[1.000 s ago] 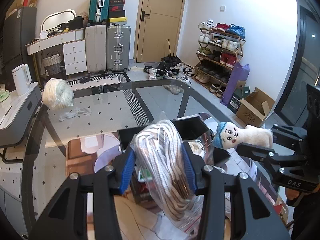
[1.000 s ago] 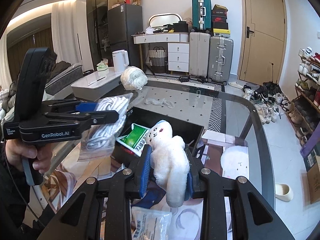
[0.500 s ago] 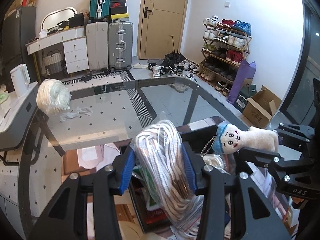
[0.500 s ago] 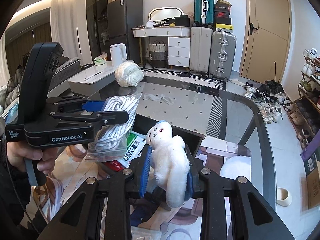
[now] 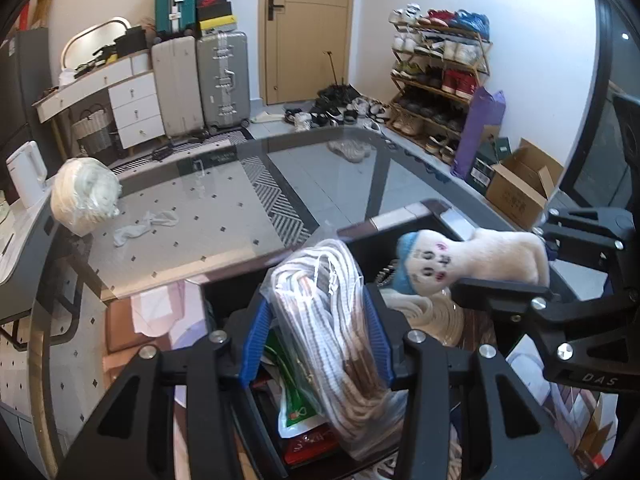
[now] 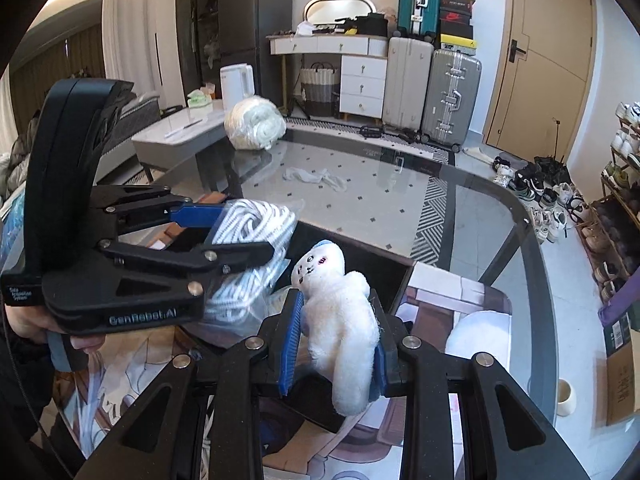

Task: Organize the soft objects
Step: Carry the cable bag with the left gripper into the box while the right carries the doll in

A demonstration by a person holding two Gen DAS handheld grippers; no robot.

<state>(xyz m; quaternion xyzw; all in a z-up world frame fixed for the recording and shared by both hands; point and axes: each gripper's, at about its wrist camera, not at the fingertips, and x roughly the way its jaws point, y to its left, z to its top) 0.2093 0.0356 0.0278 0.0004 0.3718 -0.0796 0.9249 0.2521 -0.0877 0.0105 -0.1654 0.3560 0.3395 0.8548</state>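
Evidently both loads hang over the black bin (image 5: 400, 236), so each is probably held for a drop into it. Leftmost, the left gripper (image 5: 316, 340) has its jaws closed on a bagged rope (image 5: 328, 320), pinched across the middle of the coil so that the bag's tail sags below the jaws. To its right, the right gripper (image 6: 334, 344) has its jaws clamped on a plush doll (image 6: 340, 312) at the waist, head poking out ahead of the jaws and legs dangling beneath.

From the left wrist view, packets and a cream coil show lying in the bin under the jaws. Only the right wrist view shows the hand (image 6: 52, 332) on the left gripper's handle and, beyond the jaws, a white bundle (image 6: 254, 122) on the glass worktop (image 6: 400, 200).
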